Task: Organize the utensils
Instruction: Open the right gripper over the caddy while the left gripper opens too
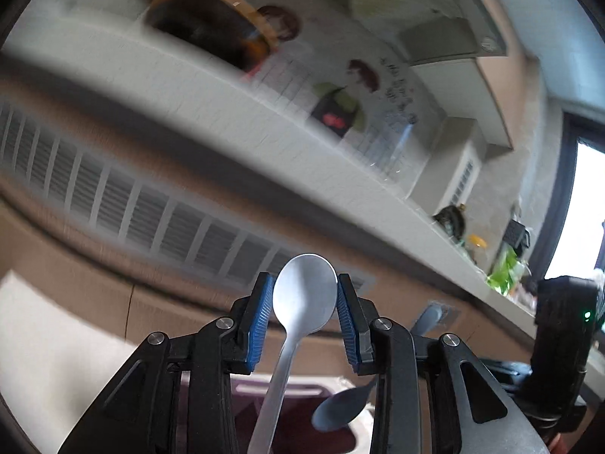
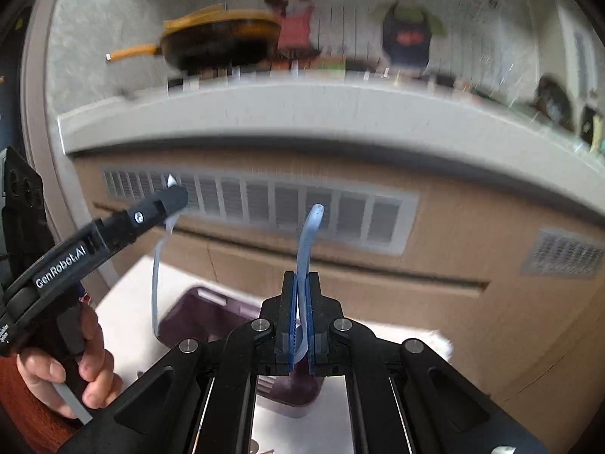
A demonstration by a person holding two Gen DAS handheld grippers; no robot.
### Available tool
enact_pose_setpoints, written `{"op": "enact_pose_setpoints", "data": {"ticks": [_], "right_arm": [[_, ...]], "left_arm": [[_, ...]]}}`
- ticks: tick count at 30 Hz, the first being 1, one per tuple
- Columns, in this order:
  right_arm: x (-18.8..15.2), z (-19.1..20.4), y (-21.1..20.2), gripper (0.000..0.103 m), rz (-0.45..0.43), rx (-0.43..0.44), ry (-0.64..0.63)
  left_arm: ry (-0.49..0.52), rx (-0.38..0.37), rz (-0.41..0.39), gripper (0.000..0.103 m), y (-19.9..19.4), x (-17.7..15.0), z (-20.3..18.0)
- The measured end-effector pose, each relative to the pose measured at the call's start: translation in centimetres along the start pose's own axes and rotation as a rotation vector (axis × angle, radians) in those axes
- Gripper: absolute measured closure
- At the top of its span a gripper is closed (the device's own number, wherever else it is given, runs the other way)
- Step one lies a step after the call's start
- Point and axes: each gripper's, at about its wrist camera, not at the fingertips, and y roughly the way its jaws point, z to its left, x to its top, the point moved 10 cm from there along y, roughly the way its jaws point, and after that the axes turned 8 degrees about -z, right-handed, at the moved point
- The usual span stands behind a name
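My left gripper (image 1: 304, 302) is shut on a silver spoon (image 1: 302, 295), clamping its bowl between the blue pads, handle hanging down over a dark purple tray (image 1: 298, 423). It also shows in the right wrist view (image 2: 172, 193), with its spoon (image 2: 157, 265) hanging over the tray (image 2: 196, 310). My right gripper (image 2: 301, 302) is shut on a second spoon (image 2: 308, 234), seen edge-on, its handle pointing up and forward. That spoon's bowl (image 1: 340, 408) shows over the tray in the left wrist view.
The tray sits on a white surface (image 2: 132, 295). Ahead is a tan wall with a long white vent (image 2: 257, 204) under a grey counter ledge (image 2: 302, 113). A frying pan (image 2: 219, 38) and several small items stand on the counter.
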Motion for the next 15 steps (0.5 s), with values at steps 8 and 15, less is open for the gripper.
{"op": "enact_pose_setpoints", "data": {"ticks": [8,15], "right_arm": [[-5.7,-0.6,1.8,0.089,0.131,0.066,0.018],[-9.6,-3.3,-4.0,0.064,0.123,-0.103,-0.085]], "left_arm": [[0.018,0.086,0.129,0.054,-1.1,-3.6,3.6],[0.161,0.191,0.173,0.047,-7.9,-3.2,3.5]]}}
